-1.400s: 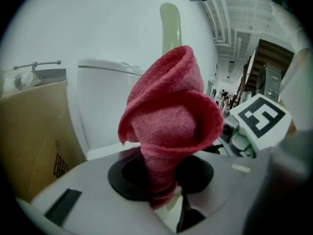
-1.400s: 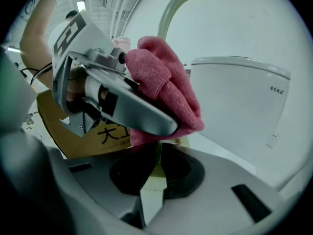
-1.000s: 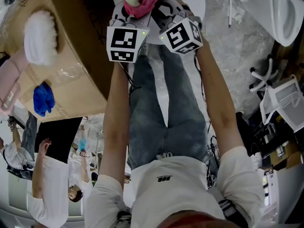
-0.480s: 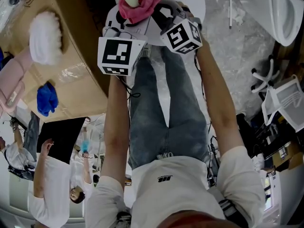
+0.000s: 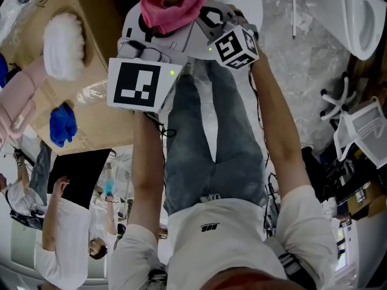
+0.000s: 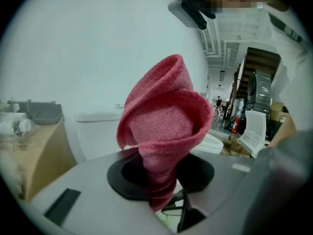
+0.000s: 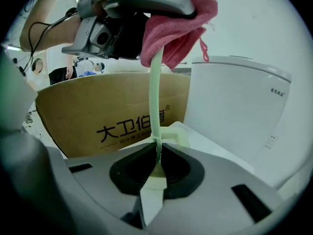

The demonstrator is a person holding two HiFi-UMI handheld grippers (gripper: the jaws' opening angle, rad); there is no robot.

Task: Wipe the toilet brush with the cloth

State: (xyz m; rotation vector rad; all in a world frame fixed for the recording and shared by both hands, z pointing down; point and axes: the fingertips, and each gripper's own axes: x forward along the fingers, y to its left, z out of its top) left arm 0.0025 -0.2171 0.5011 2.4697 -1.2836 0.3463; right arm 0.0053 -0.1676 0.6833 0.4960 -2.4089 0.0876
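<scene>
Cloth (image 6: 161, 116) pinched by left tool (image 6: 161, 176) hides upper stem of toilet brush (image 7: 155, 97).

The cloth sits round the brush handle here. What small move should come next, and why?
Probably slide the left gripper, shut on the pink cloth, along the pale green handle toward the right gripper, which clamps it. The cloth wraps only the far stretch; the handle between looks bare.
</scene>
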